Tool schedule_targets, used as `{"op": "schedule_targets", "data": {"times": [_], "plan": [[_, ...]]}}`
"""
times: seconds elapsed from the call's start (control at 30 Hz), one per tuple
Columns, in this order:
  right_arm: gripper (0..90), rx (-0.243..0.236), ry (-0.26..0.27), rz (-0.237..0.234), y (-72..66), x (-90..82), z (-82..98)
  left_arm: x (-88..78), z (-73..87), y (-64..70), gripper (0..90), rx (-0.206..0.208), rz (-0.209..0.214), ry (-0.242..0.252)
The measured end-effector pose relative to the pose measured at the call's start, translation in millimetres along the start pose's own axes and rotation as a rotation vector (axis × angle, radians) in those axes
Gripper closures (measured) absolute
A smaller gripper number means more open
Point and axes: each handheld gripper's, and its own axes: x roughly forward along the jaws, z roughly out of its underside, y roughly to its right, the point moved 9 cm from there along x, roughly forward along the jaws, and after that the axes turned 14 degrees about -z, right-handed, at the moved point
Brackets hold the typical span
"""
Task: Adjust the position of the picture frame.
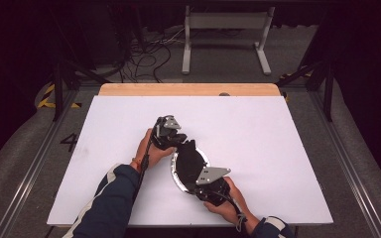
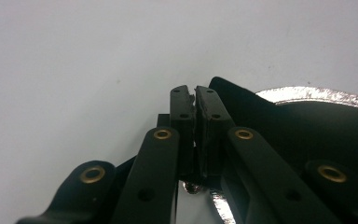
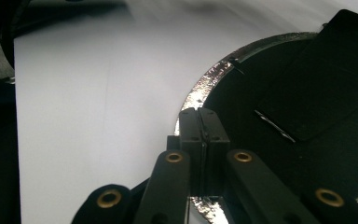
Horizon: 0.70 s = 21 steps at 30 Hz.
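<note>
Looks like a thin black round sheet with a crinkly silver foil rim, floppy and light, probably slippery. It sits on the white tabletop between both tools. The left hand-held gripper and right hand-held gripper each pinch its edge, jaws pressed together, the sensible place to hold.

A lab: white table ringed by metal rails, dark curtains, loose floor cables.

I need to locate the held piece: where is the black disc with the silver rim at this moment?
In the high view, the black disc with the silver rim is near the white table's middle, between the left gripper and right gripper.
</note>
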Motion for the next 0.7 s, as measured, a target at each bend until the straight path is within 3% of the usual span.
{"op": "schedule_targets", "data": {"times": [0.07, 0.2, 0.27, 0.47, 0.7], "plan": [[89.9, -0.006, 0.001, -0.008, -2.8, 2.1, -0.7, 3.3, 3.2, -0.8, 86.2, 0.007, -0.001, -0.021], [89.6, -0.009, -0.010, -0.035, -10.3, 7.8, -0.6, 8.3, 5.4, -2.7, 86.2, -0.018, -0.006, -0.030], [90.0, -0.016, -0.023, -0.035, -11.6, 11.9, 1.1, 10.8, 4.6, -2.6, 86.3, 0.003, -0.011, -0.040], [90.0, -0.038, -0.049, -0.019, -13.0, 11.9, 1.7, 14.4, 4.5, -0.4, 88.3, 0.011, -0.013, -0.051], [90.0, -0.023, -0.072, 0.024, -6.3, 3.0, 3.4, 7.2, 11.3, -6.1, 88.5, 0.012, 0.016, -0.075]]}}
